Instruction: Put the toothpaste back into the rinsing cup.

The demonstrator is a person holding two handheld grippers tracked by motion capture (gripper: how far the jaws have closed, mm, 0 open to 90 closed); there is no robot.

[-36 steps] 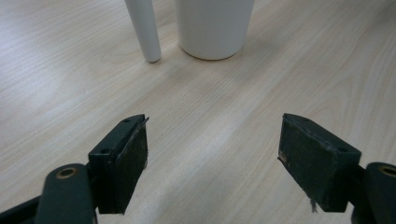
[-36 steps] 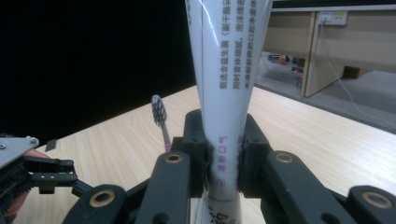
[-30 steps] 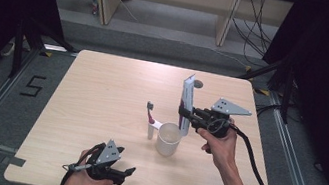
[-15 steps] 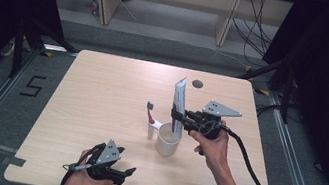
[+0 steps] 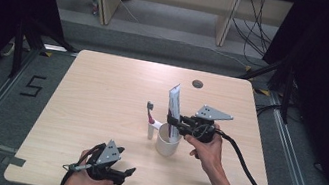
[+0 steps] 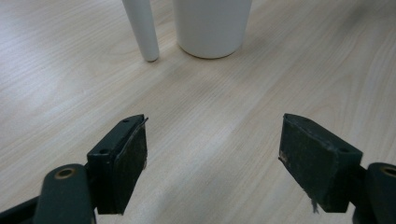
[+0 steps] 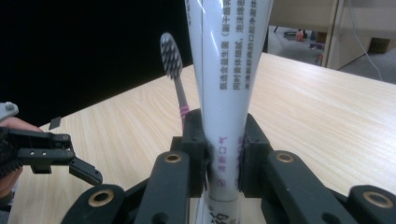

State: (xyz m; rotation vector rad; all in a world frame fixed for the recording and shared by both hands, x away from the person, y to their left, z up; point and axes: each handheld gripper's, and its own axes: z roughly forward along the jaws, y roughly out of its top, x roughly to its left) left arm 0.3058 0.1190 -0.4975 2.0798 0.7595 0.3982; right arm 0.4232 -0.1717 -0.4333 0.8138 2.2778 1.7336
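The right gripper (image 7: 223, 158) has its two black jaws clamped on a white toothpaste tube (image 7: 229, 84), which stands nearly upright and runs off the frame toward 12 o'clock. Just behind the tube, toward 11 o'clock, a toothbrush (image 7: 173, 70) rises with its dark bristles facing the camera and a pink band on its neck. At 9 o'clock the left gripper (image 7: 74, 163) sits low over the wooden table (image 7: 327, 116), held by a hand.
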